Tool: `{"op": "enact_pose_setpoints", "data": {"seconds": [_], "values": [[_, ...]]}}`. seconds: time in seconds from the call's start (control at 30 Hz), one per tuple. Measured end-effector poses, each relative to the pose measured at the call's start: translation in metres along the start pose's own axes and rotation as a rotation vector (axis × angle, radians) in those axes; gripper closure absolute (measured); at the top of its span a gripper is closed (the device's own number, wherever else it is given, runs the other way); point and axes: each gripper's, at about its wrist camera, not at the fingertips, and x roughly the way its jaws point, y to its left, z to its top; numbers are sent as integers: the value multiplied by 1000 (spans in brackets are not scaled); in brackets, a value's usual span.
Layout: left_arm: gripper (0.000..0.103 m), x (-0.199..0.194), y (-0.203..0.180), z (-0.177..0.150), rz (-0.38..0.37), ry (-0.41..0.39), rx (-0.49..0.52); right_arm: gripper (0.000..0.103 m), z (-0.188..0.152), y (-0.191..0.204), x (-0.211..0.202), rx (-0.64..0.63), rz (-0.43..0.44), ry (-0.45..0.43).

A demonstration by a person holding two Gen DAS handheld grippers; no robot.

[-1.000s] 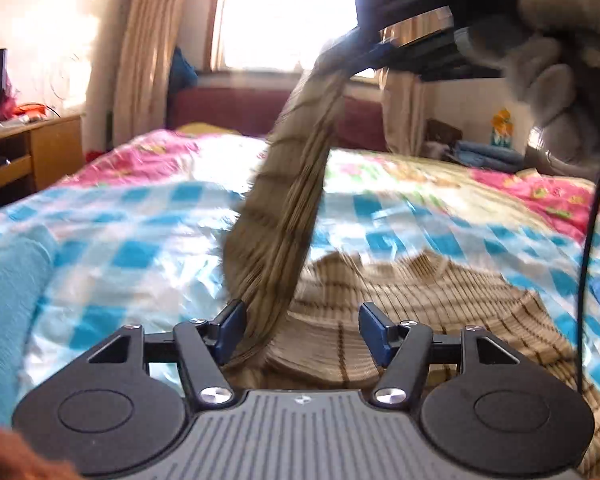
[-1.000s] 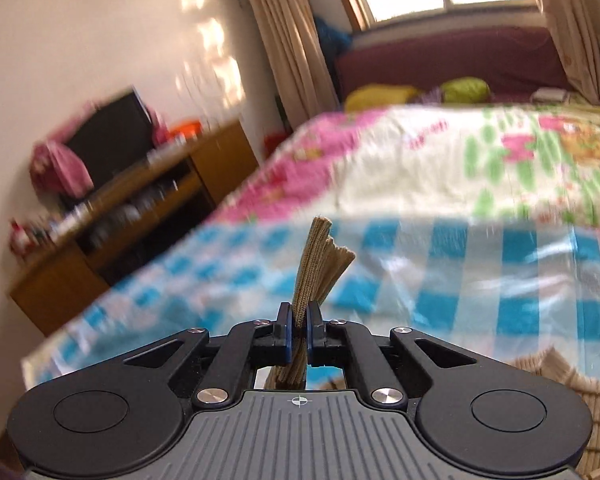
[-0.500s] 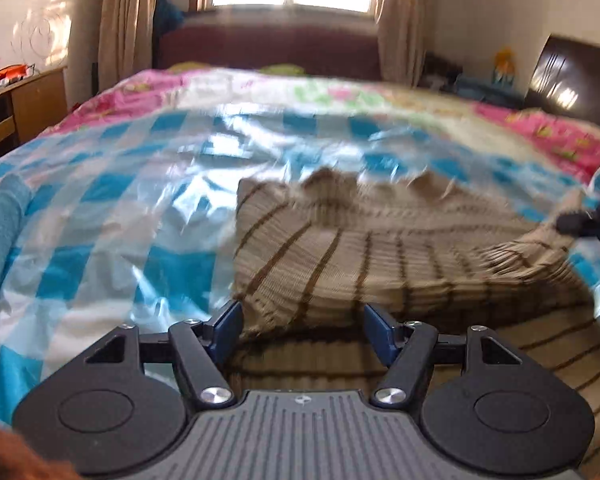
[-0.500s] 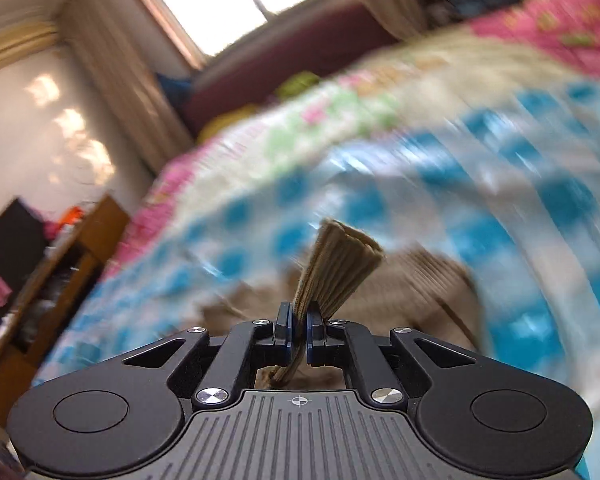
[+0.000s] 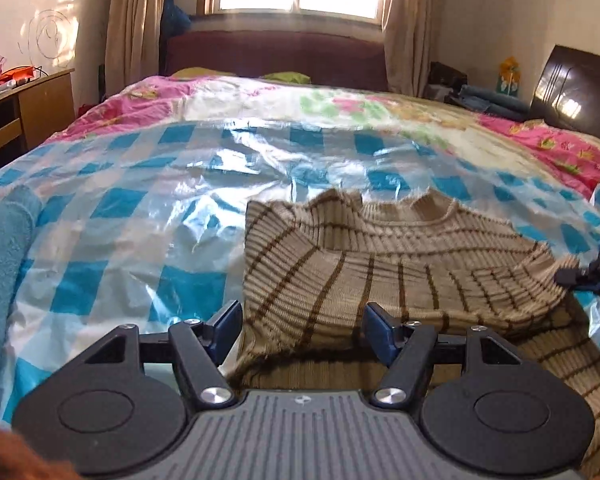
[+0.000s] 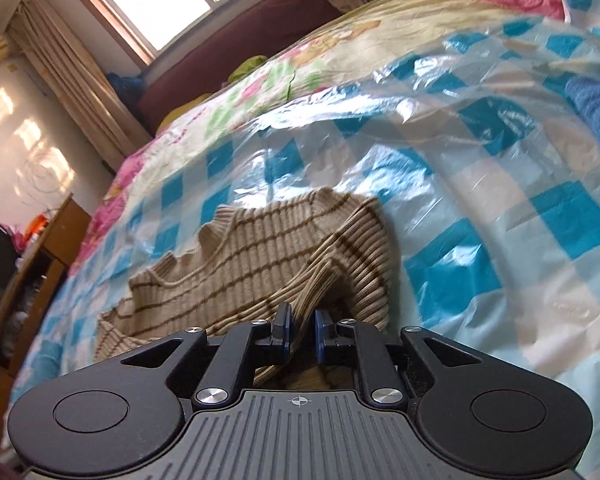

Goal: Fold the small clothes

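Observation:
A beige ribbed sweater point(image 5: 380, 256) with thin brown stripes lies flat on the blue-checked plastic sheet point(image 5: 140, 208), collar towards the window. Its left sleeve is folded across the chest. My left gripper point(image 5: 300, 320) is open and hovers low over the sweater's near left part, nothing pinched. My right gripper point(image 6: 300, 326) sits at the sleeve's cuff end point(image 6: 320, 276); its jaws are opening, a narrow gap shows, and the ribbed cuff lies loosely between the pads. In the left wrist view the right gripper's fingertips point(image 5: 572, 276) poke in at the right edge, beside the cuff.
A turquoise towel point(image 5: 0, 280) lies at the sheet's left edge and a blue cloth point(image 6: 596, 108) at its right. A pink floral bedspread point(image 5: 148, 100) lies beyond. A wooden desk point(image 5: 40, 104) stands left of the bed, a dark headboard point(image 5: 576, 92) right.
The right gripper carried the sleeve from high in the air down across the sweater's chest and laid it there. Its jaws, clamped on the cuff before, now stand slightly apart.

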Motion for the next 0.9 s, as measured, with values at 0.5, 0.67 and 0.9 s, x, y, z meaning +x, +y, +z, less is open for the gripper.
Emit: {"op": "enact_pose_setpoints", "data": {"seconds": [0.5, 0.67, 0.9], "values": [[30, 60, 34, 4, 202, 61, -18, 89, 1, 11, 22, -119, -53, 30], [31, 49, 36, 7, 205, 60, -57, 89, -2, 4, 17, -119, -39, 34], [32, 43, 16, 42, 167, -55, 0, 87, 5, 10, -5, -161, -47, -6]]}}
